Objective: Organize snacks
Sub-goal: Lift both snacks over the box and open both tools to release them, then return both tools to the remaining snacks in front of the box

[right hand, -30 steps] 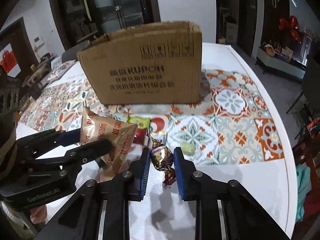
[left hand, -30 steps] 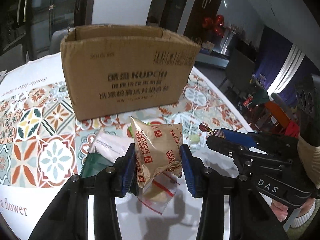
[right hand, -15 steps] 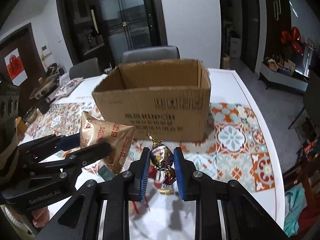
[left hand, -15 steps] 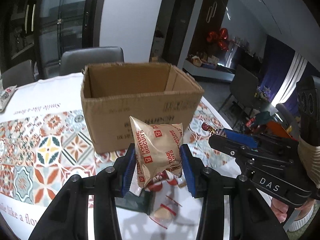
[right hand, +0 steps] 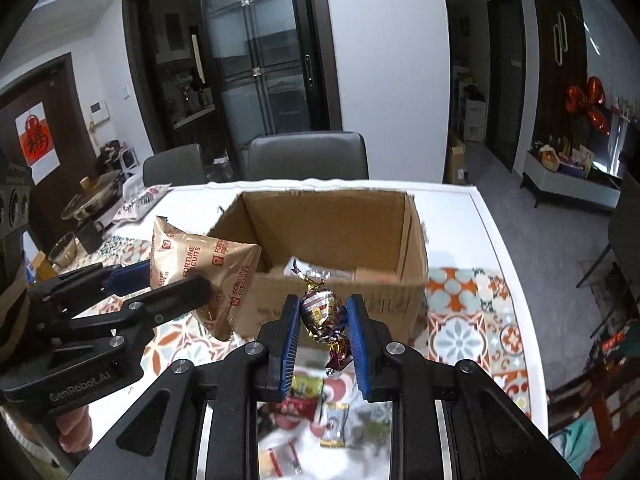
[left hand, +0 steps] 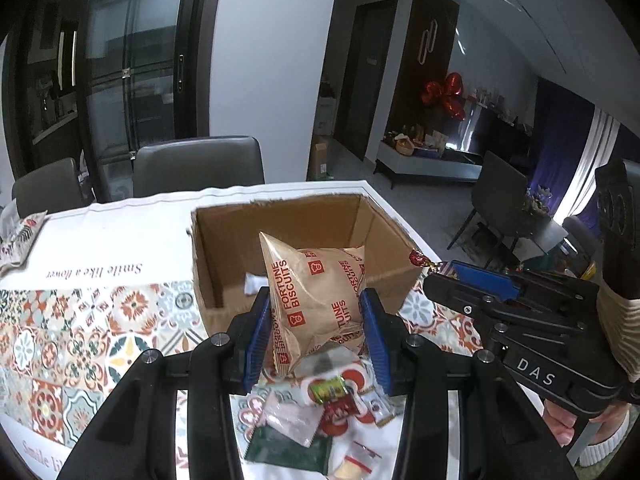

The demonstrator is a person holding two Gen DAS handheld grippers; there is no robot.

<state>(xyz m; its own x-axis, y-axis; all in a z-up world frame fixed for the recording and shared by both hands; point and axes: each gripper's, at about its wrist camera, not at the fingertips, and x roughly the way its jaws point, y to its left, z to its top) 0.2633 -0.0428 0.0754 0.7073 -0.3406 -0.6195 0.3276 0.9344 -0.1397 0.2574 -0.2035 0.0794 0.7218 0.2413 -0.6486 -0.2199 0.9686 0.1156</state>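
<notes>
My left gripper [left hand: 316, 320] is shut on a tan Fortune Biscuits packet [left hand: 316, 300], held up in front of the open cardboard box [left hand: 224, 248]. The packet also shows in the right wrist view [right hand: 200, 268]. My right gripper [right hand: 322, 320] is shut on a foil-wrapped candy [right hand: 320, 312], raised before the box [right hand: 412, 280]. The candy's twisted end shows in the left wrist view [left hand: 418, 258]. Some snacks lie inside the box [right hand: 320, 272]. Both grippers are side by side, near the box's front wall.
A pile of loose snacks [left hand: 320, 412] lies on the patterned tablecloth [left hand: 60, 344] below the grippers. Grey chairs [right hand: 308, 156] stand behind the table. Bowls and a pot [right hand: 88, 204] sit at the far left. The table edge [right hand: 516, 292] runs on the right.
Both grippers have risen with their snacks and moved toward the box. The box opening now shows from above, and the snack pile has dropped lower in view.
</notes>
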